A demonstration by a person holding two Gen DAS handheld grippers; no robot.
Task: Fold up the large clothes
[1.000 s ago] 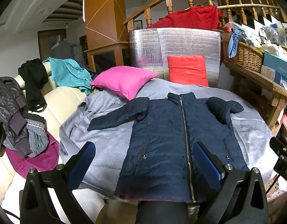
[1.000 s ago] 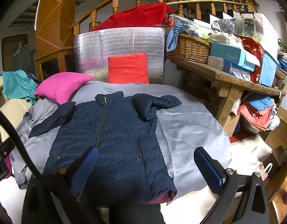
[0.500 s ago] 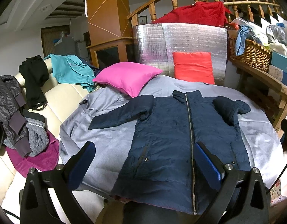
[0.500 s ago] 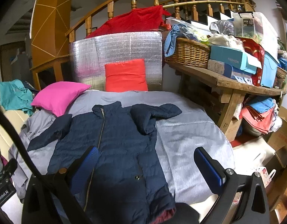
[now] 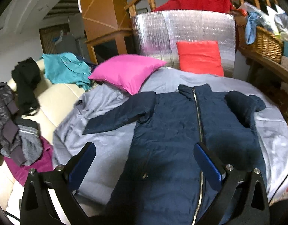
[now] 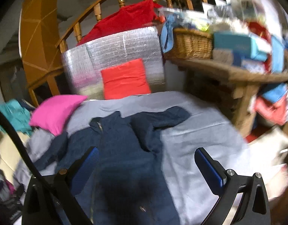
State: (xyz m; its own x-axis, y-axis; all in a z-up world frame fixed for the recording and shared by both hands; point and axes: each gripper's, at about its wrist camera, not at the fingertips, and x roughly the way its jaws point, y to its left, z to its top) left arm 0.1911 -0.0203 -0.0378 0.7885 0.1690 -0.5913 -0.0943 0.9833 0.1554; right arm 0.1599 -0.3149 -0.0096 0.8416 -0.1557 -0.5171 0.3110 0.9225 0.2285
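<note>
Navy jacket [image 5: 173,131] flat on grey sheet [image 5: 106,131], zipped. Left gripper [image 5: 144,165] above its lower half, right gripper [image 6: 146,166] above its right edge; fingers apart, empty.

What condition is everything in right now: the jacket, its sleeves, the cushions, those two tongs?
Navy jacket: flat, front up, zipped.
Left sleeve: stretched outward.
Right sleeve: bent back onto itself.
Pink cushion: lying tilted, corner touching the jacket's shoulder.
Red cushion: propped upright.
Left tongs: open, empty.
Right tongs: open, empty.
</note>
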